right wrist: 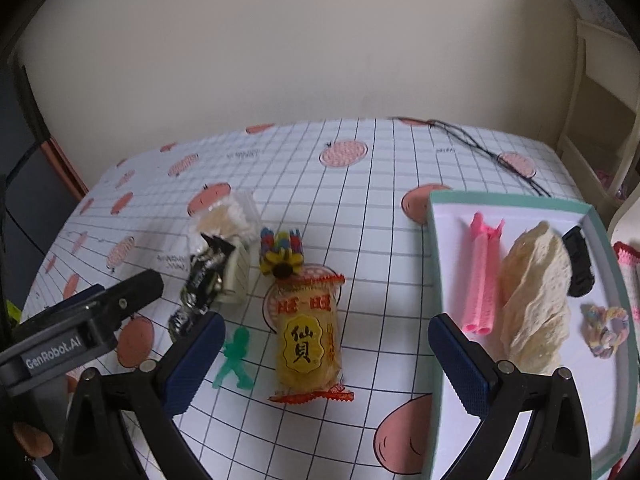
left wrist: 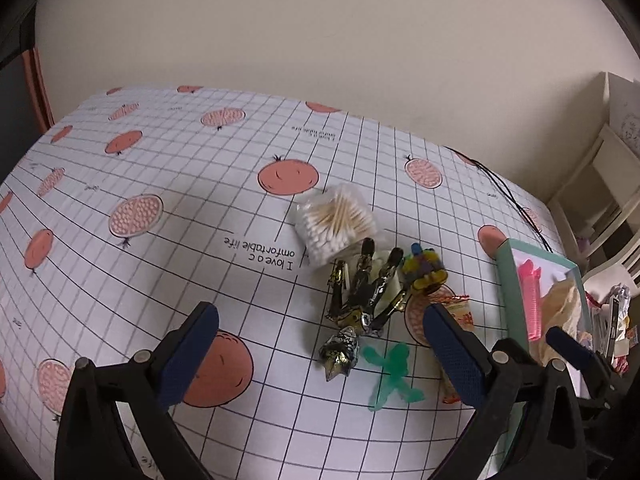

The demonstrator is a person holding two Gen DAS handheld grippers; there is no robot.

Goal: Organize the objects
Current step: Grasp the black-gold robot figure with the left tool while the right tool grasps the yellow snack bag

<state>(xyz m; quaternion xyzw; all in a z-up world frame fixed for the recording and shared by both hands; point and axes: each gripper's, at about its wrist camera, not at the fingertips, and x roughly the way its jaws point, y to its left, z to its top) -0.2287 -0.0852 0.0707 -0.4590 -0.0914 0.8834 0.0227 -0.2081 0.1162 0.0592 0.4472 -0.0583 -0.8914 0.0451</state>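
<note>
Where tray [right wrist: 508,199] sits, pink rollers [right wrist: 483,276], cloth [right wrist: 536,292]

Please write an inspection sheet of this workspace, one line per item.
Surface: tablecloth, gridded, fruit print.
Job's things: on cloth, swabs, figure, snack, foil toy, hair clip; in tray, pink roll, cloth, scrunchie, black item.
Clutter: mixed items right of tray, unclear.
Grippers: left gripper open; right gripper open, above snack.
Cables: black cable, far corner.
Surroundings: wall, shelf.
</note>
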